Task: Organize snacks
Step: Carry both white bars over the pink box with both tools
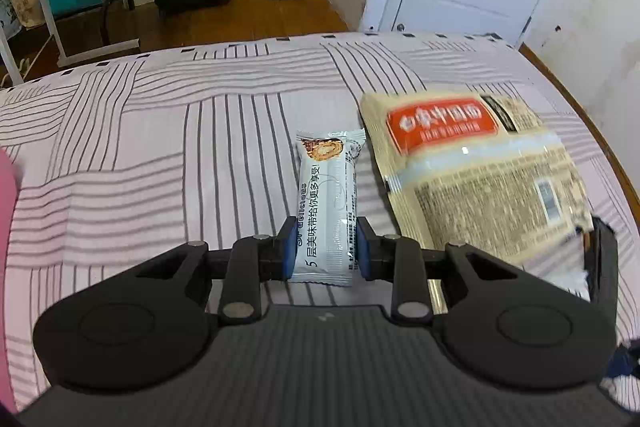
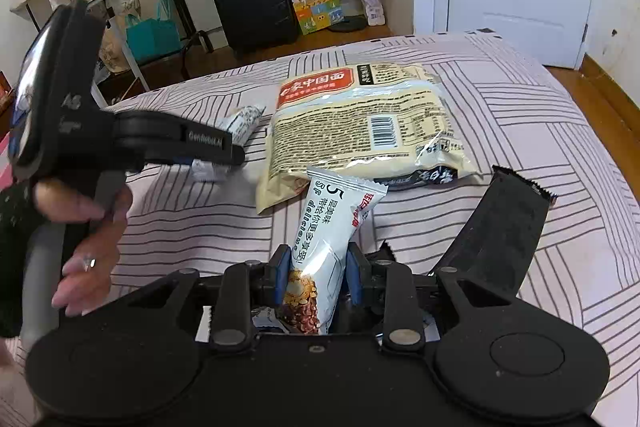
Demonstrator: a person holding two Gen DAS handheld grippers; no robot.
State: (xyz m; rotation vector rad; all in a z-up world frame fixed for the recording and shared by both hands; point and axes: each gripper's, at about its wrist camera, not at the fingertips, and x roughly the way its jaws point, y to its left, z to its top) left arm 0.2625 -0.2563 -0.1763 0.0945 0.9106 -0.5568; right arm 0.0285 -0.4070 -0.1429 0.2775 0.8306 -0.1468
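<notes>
White foil wafer bar point(image 1: 326, 203) sits clamped in the left gripper point(image 1: 325, 251), pads squeezing its near end across the narrow width; my read: short-axis pinch because it fits the jaws; long axis runs straight ahead of the claw, picture end farthest, bar lying on the striped bedsheet point(image 1: 160, 147); noodle bag point(image 1: 472, 171) just right of the claw, blurred; right gripper point(image 2: 318, 275) closed on a second wafer bar point(image 2: 324, 251), raised, picture end back in the jaws, far end pointing up and ahead toward the bag; black wrapper point(image 2: 508, 223) right of it.
</notes>
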